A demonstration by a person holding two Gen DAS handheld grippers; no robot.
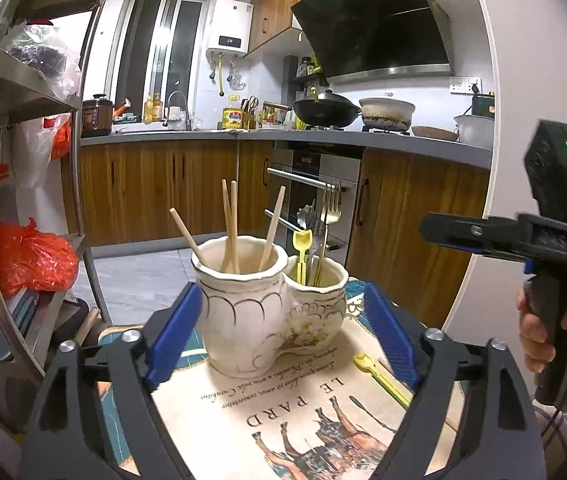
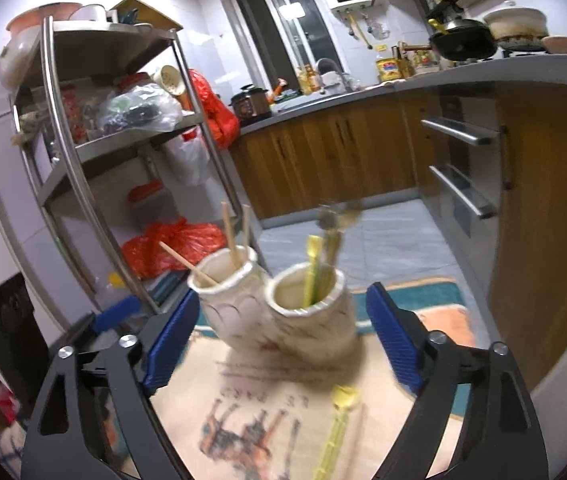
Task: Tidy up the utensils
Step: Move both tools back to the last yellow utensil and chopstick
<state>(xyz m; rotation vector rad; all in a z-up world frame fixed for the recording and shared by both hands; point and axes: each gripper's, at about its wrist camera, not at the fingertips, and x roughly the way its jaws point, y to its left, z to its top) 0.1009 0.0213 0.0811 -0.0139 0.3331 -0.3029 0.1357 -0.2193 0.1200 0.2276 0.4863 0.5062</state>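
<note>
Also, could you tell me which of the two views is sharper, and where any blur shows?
Left wrist view: sharp, the print on the mat readable. Right wrist view: motion-blurred, smearing the ceramic holder and the yellow spoon on the mat. Both bend straight lines, fisheye-style.

Black gripper (image 1: 283,336) frames, blue pads (image 1: 175,332), silver screws.

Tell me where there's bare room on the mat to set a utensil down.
Free: the printed mat in front of the holder, between the left gripper fingers, left of the yellow spoon. Crowded: the mat's right edge, where the spoon and another utensil lie; the holder fills the back.
</note>
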